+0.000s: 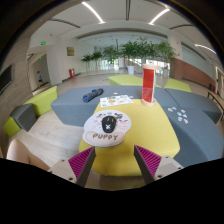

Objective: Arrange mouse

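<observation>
Fingers spread wide, mouse pad just ahead on yellow table.

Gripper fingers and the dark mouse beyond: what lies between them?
In the gripper view, a round white pad printed "PUPPY" on the yellow table lies between the open gripper and the mouse.

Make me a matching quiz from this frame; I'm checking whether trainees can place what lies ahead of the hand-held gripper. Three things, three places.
Things:
1. mouse pad
2. red cylinder
3. dark mouse

Places:
A. upright, beyond the yellow table, ahead of the right finger
B. on the grey surface past the yellow table
C. on the yellow table, just ahead of the open fingers of the hand-held gripper

Pairs: 1-C, 2-A, 3-B
</observation>
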Demonstrator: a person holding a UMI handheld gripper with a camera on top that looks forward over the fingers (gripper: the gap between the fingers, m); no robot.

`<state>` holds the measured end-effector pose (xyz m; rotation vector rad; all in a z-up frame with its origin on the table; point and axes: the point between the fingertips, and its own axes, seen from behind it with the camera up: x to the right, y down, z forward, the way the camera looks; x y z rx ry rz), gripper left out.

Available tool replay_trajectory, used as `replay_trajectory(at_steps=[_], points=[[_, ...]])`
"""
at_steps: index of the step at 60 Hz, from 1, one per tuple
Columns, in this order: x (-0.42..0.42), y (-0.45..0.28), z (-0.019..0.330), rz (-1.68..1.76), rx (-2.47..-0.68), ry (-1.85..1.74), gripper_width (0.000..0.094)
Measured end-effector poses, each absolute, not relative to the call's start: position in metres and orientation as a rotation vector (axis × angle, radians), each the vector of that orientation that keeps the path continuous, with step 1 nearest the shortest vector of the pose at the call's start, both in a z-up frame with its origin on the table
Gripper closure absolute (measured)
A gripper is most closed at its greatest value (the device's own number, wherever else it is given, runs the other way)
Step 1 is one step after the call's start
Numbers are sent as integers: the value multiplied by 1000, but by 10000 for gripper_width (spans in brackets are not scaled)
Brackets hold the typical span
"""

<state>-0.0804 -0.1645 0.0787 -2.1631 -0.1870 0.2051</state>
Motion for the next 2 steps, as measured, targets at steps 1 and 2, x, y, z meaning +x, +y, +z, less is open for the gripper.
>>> replay_trajectory(at_steps=[1, 2], points=[[-81, -166, 77, 219, -2168, -187, 109], [-82, -166, 76, 231, -2171, -189, 109]])
